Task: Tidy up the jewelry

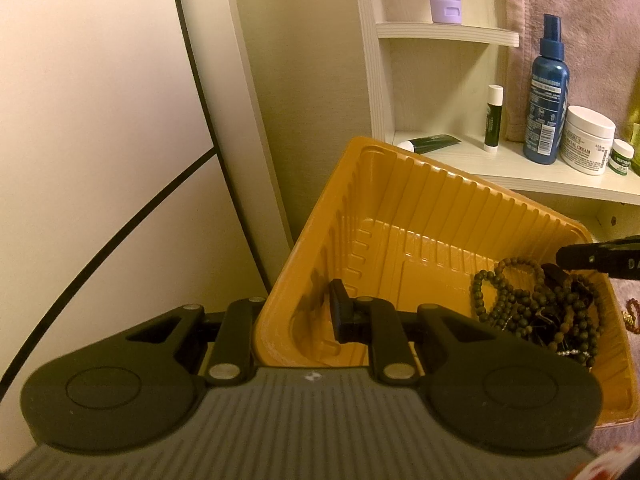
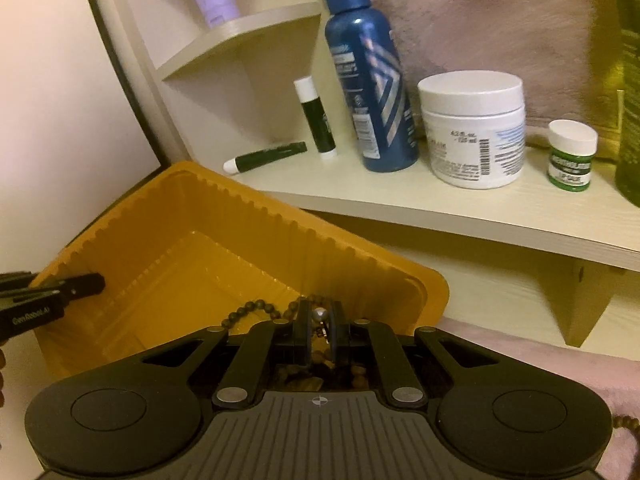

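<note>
A pale wooden corner shelf [image 2: 440,208] fills the background, carrying a blue spray bottle [image 2: 368,80], a white cream jar [image 2: 472,132], a small green-labelled pot [image 2: 572,156], a lip balm stick [image 2: 316,120] and a dark tube [image 2: 268,156] lying flat. A pinkish towel [image 2: 500,20] hangs behind them.

Below the shelf sits an orange plastic tray [image 1: 400,208] with ribbed walls. Several dark beaded bracelets [image 1: 532,304] are already piled in one corner of it, while most of the tray floor is bare. At least one more beaded piece [image 1: 632,316] lies outside the tray on the pink fabric at the right edge of the left wrist view, so the sorting looks partly done with some pieces left to gather.

The left gripper [image 1: 300,312] is pinching the near wall of the tray, one finger inside and one outside, apparently steadying it and tipping it slightly. It points downward at a slant.

The right gripper [image 2: 319,330] hangs over the bracelet corner, also angled downward, its jaws pressed nearly together on a small silvery bead [image 2: 319,314] with a short link hanging below it. My reading is that this piece is about to be dropped into the tray with the rest.
</note>
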`<state>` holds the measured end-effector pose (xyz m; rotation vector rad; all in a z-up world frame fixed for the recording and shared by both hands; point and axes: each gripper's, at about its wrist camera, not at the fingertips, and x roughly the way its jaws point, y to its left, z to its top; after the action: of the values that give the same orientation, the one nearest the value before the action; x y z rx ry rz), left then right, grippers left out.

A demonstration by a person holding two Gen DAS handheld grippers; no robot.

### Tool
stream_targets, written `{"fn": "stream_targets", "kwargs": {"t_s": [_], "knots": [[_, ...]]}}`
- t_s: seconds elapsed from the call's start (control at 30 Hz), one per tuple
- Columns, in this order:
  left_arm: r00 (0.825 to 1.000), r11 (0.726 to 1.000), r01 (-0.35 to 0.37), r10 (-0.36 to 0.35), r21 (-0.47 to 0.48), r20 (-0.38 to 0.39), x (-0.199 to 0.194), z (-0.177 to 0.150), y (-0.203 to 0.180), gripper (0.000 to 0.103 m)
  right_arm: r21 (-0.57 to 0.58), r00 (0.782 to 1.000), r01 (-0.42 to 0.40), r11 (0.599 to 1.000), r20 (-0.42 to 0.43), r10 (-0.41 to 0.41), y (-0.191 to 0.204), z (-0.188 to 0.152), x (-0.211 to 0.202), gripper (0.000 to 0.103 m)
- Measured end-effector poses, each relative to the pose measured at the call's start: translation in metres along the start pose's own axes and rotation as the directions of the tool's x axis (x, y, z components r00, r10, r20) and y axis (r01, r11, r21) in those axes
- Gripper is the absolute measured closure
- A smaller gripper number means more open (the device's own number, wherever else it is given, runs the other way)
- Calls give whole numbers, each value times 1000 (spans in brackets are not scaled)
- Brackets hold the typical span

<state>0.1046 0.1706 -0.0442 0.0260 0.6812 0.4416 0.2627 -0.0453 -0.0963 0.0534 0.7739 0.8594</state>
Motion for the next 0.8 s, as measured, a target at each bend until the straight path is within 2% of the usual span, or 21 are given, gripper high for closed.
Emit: {"fn": "stream_targets", "kwargs": {"t_s": [0.37,0.57,0.73,0.8], "knots": [[1000,1000,-8,8,1,-4,1,0,0,84,5,1000,4,1000,-15,-4,-1,-1,0,92],[1000,1000,-12,12,2,-6,1,0,0,84,31,1000,9,999,15,-9,-4,0,-17,88],[1000,1000,-15,15,3,-6,1,0,0,83,54,997,36,998,64,-40,-12,-2,-44,59],[1000,1000,-17,17,4,-6,1,0,-1,83,62,995,56,997,84,-61,-16,-5,-57,55]]}}
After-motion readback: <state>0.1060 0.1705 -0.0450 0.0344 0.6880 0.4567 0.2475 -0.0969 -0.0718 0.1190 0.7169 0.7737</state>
